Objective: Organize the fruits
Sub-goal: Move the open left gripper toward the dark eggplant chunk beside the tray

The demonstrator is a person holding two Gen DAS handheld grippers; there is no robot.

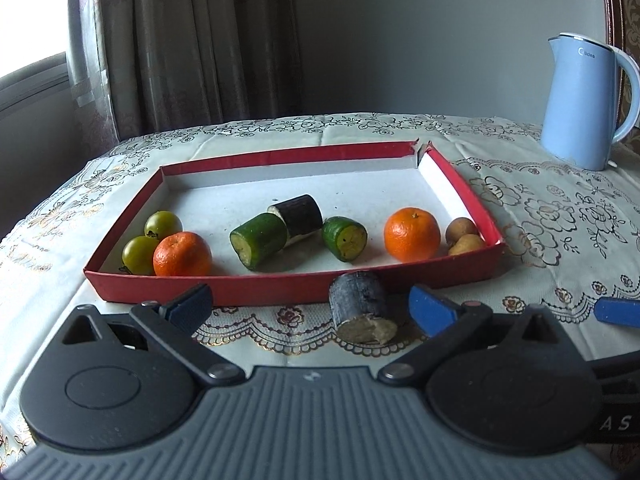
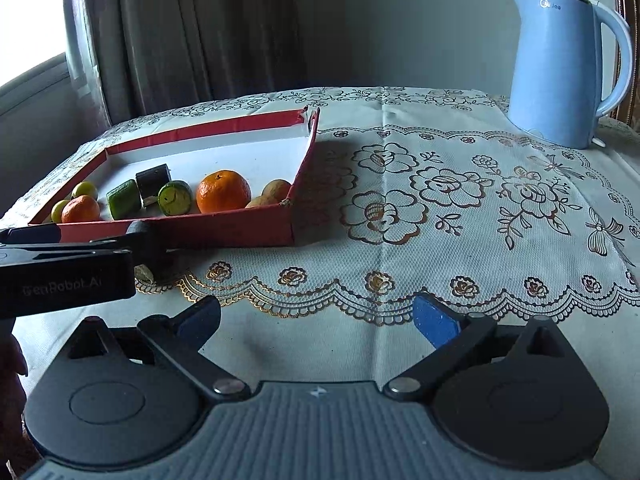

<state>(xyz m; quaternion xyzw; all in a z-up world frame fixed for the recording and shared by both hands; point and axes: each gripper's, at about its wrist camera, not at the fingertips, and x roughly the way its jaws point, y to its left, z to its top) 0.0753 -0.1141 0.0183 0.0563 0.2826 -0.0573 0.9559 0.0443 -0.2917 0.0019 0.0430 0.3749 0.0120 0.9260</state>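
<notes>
Dusty-grey cylindrical chunk (image 1: 362,308) lies on lace cloth (image 1: 540,220) between wide-spread left gripper (image 1: 310,308); right gripper (image 2: 316,320) gapes.

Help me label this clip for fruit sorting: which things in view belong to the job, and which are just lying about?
Job:
- red tray
- two oranges
- two green tomatoes
- green cut pieces
- dark cut piece
- brown fruits
- dark piece outside the tray
- left tool, open
- right tool, open

Lying about:
- blue kettle
- lace tablecloth
- curtain
</notes>
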